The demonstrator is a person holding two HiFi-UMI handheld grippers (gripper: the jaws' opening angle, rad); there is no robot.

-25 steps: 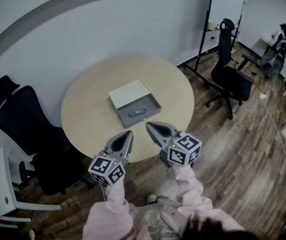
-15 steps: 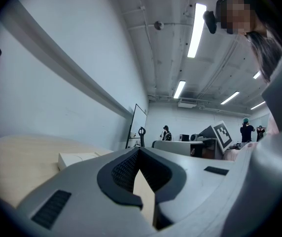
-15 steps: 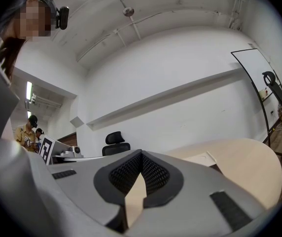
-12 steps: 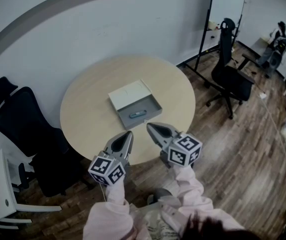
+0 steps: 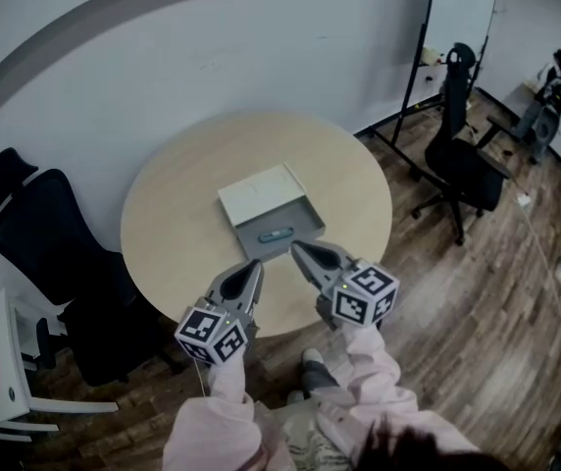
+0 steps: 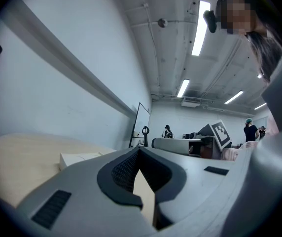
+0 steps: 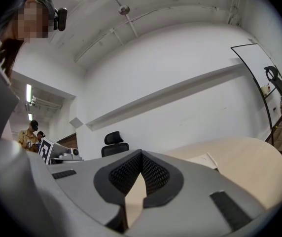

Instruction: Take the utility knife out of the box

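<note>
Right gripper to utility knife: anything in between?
Head view: only the near wall of the box and a strip of its floor lie between the right gripper and the utility knife.

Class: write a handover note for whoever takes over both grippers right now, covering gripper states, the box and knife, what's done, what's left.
Left gripper: shut, empty, over the table's near edge.
Right gripper: shut, empty, just short of the box.
Box open on the table; utility knife lies inside it.
Done: box already open. Left: open a gripper, grasp the knife, lift it out.
</note>
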